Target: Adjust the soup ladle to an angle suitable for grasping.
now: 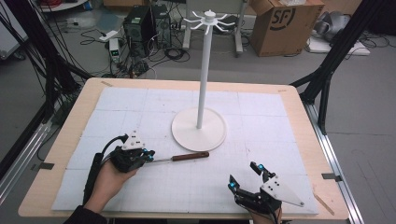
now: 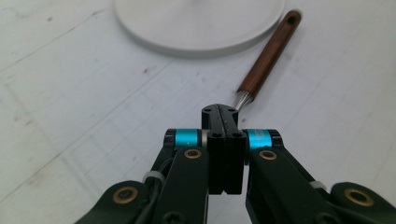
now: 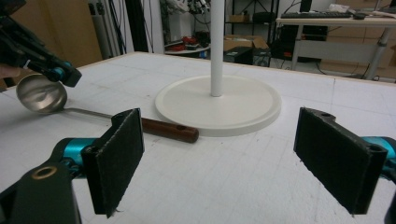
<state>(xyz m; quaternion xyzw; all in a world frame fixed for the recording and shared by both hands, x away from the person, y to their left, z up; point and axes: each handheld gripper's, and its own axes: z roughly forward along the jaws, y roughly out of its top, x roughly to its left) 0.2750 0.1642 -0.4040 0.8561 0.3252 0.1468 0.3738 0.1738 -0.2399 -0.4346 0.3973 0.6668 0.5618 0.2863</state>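
Observation:
A steel ladle with a brown wooden handle (image 1: pixel 190 156) lies left of the white stand's round base (image 1: pixel 219 135). Its handle end (image 2: pixel 271 51) points at the base. My left gripper (image 1: pixel 150 156) is shut, its jaws pressed together on the bowl's rim where the thin shaft (image 2: pixel 240 99) begins. The bowl (image 3: pixel 41 93) is tipped on its side under that gripper, opening toward the right gripper view. My right gripper (image 1: pixel 243 177) hovers at the table's near right, open wide, with nothing between its pads (image 3: pixel 119 158). The stand's pole (image 1: pixel 203 79) rises to a crown of hooks (image 1: pixel 209 19).
A white mat (image 1: pixel 261 107) covers most of the wooden table (image 1: pixel 88 88). Beyond the far edge, the floor holds cables, a computer tower (image 1: pixel 140 23) and a cardboard box (image 1: pixel 285 23). Black frame legs stand at both sides.

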